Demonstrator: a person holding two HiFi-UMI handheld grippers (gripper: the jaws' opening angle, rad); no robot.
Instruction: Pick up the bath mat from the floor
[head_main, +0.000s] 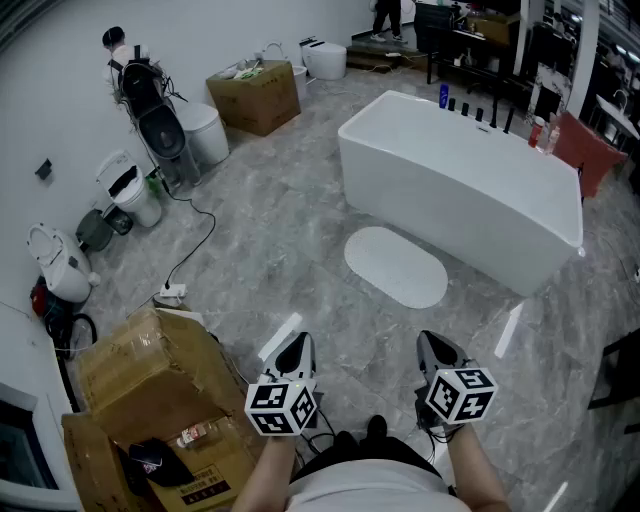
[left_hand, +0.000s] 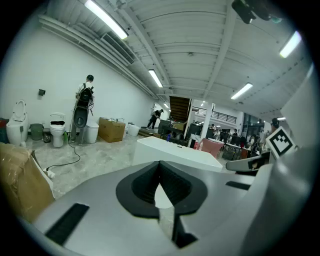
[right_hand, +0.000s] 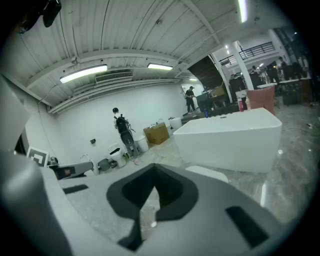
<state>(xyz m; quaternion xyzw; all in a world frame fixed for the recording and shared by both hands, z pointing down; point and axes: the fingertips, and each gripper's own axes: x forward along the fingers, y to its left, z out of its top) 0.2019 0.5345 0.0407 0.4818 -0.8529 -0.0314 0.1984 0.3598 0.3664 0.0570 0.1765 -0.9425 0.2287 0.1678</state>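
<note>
The bath mat (head_main: 395, 265) is a white oval lying flat on the grey marble floor, right in front of the long white bathtub (head_main: 460, 185). My left gripper (head_main: 297, 350) and right gripper (head_main: 432, 348) are held side by side near my body, well short of the mat and above the floor. Both are shut with nothing between the jaws. In the right gripper view a strip of the mat (right_hand: 211, 173) shows past the shut right gripper (right_hand: 155, 172), under the tub (right_hand: 235, 137). The left gripper (left_hand: 160, 167) looks toward the tub (left_hand: 175, 152).
An open cardboard box (head_main: 150, 385) stands close at my left, another box (head_main: 255, 95) at the far wall. Toilets (head_main: 135, 190) and bins line the left wall, with a cable (head_main: 190, 250) and power strip (head_main: 170, 295) on the floor. Bottles (head_main: 443, 96) stand on the tub's rim.
</note>
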